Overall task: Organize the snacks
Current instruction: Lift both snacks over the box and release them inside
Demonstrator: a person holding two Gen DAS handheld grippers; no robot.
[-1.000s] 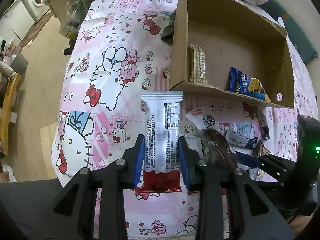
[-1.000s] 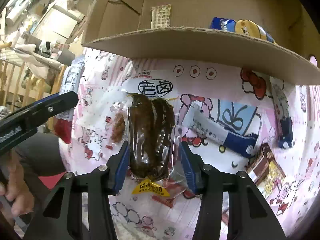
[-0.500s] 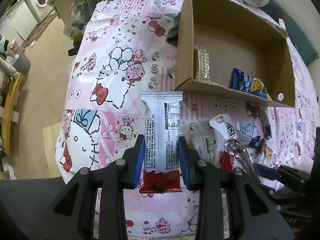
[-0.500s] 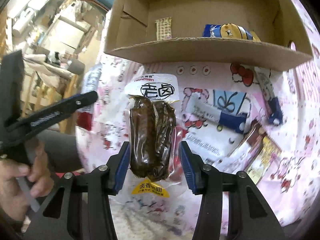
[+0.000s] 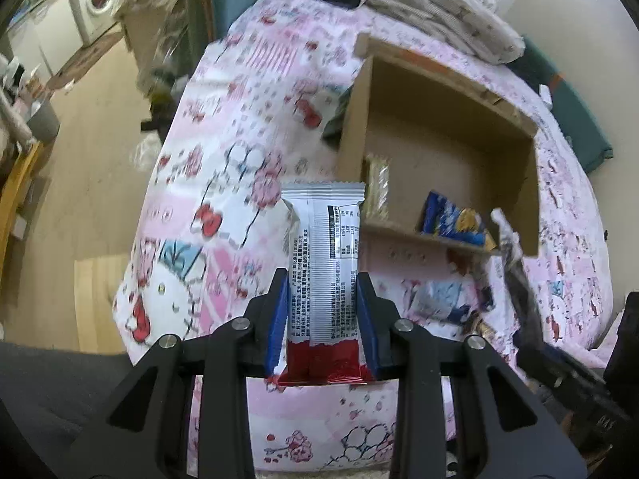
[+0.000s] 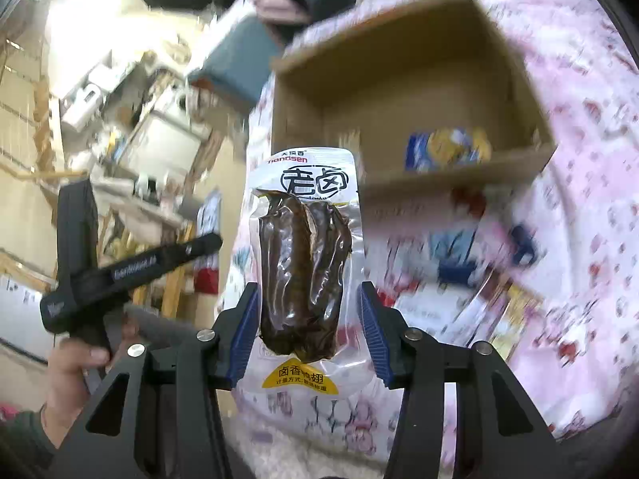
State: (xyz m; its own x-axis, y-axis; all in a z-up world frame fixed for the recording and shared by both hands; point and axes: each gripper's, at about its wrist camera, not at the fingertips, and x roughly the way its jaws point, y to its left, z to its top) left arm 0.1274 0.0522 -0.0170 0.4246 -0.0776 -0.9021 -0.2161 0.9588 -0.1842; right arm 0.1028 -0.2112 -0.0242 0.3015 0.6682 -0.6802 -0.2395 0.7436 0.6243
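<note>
Both packets are being lifted clear of the bedspread point(image 5: 223, 183) — compared with a second ago the box point(image 5: 447, 147) is now being seen from higher up, its open top and floor more exposed in both wrist views. The carry toward the box is judged to be under way; neither packet is yet over the opening.

The left gripper point(image 5: 323, 319) is being kept narrow, clamped on the bar point(image 5: 323, 263), white-wrapped with a red end, standing upright between the pads. The right gripper point(image 6: 307, 331) is being held at a middling width, closed on the pouch point(image 6: 307, 259), a clear vacuum pack with dark meat inside, also upright. In the right view the left gripper is being seen at 9 o'clock, gripped by a hand point(image 6: 72, 375).

Inside the box, a biscuit pack point(image 5: 377, 187) is lying by the left wall and a blue bag point(image 5: 455, 219) at about 3 o'clock of it — much of the floor is being left free.

More loose snacks point(image 5: 451, 299) are lying on the bedspread just below the near wall, at 3 o'clock of the bar. Bedding point(image 5: 439, 20) is heaped at 12 o'clock beyond the box.

The near wall point(image 5: 423, 237) is judged to be the obstacle: it stands between both packets and the floor, and is to be cleared from above. The two grippers are near each other, so crowding at the opening is being risked.
</note>
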